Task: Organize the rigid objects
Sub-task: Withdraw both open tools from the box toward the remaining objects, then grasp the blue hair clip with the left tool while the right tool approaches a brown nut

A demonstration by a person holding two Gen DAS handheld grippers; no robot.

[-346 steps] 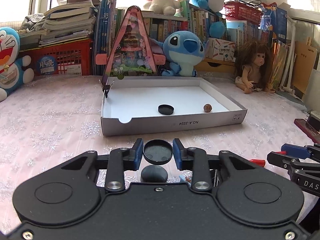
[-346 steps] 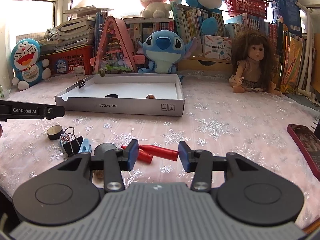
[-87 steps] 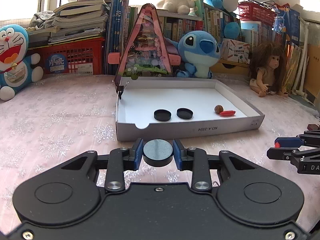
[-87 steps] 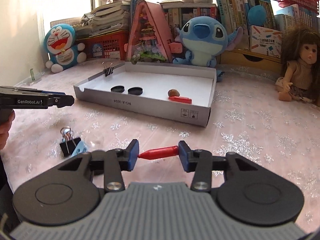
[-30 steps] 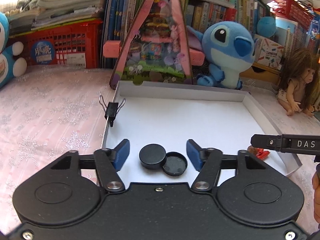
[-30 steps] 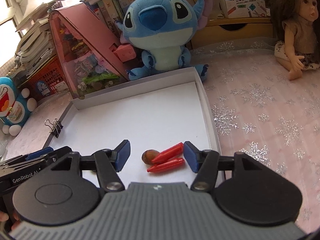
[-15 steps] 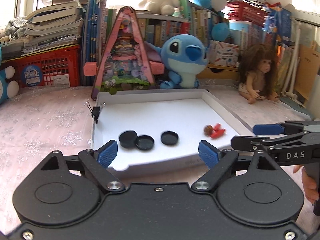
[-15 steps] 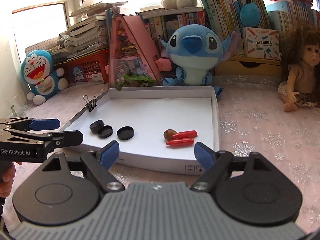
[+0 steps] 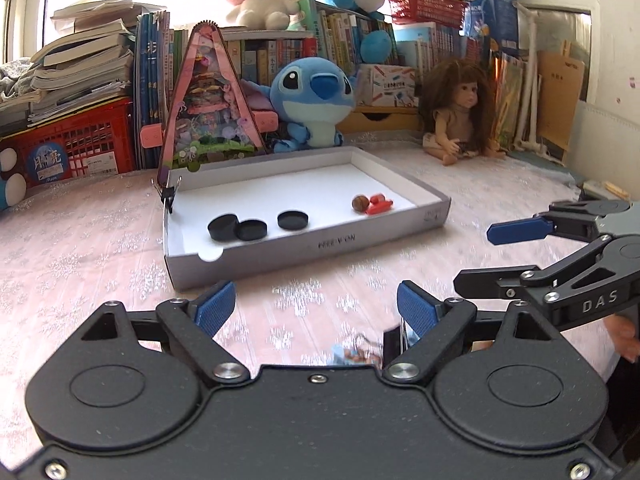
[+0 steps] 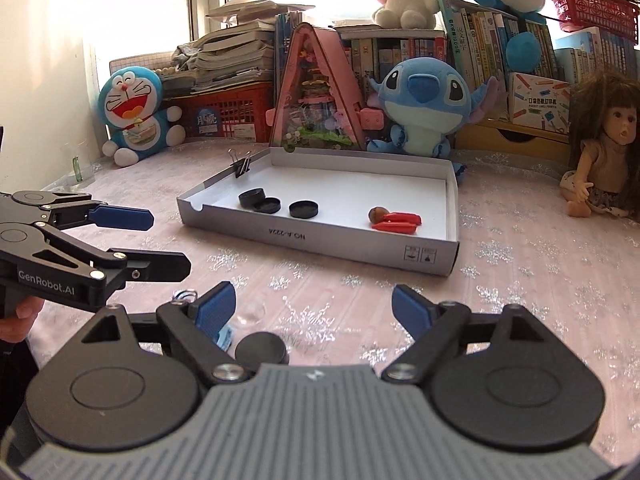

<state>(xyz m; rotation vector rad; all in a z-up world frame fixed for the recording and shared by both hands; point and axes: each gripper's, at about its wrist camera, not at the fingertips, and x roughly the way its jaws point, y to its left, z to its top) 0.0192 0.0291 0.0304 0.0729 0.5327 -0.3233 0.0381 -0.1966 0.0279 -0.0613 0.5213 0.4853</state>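
A shallow white box [image 9: 312,246] lies on the pink cloth. Inside it are three black discs [image 9: 251,230], a brown nut [image 9: 360,203] and two red pieces [image 9: 380,205]. My left gripper [image 9: 316,310] hovers open before the box with nothing between its fingers. In the right wrist view the box [image 10: 320,236] holds the same discs [image 10: 304,209] and red pieces [image 10: 396,222]. My right gripper [image 10: 314,308] is open and empty. A black disc [image 10: 261,347] lies on the cloth by its left finger, near a binder clip [image 10: 184,295] and a clear bead [image 10: 250,312].
A binder clip [image 9: 168,192] grips the box's left wall. Behind the box stand a pink triangular toy house [image 9: 208,100], a blue plush [image 9: 316,100], a doll [image 9: 460,120] and book stacks. The other gripper [image 9: 480,258] hangs at the right of the left wrist view.
Both grippers have drawn back from over the box to the cloth in front of it, and their jaws have widened. The disc and the red piece stay in the box.
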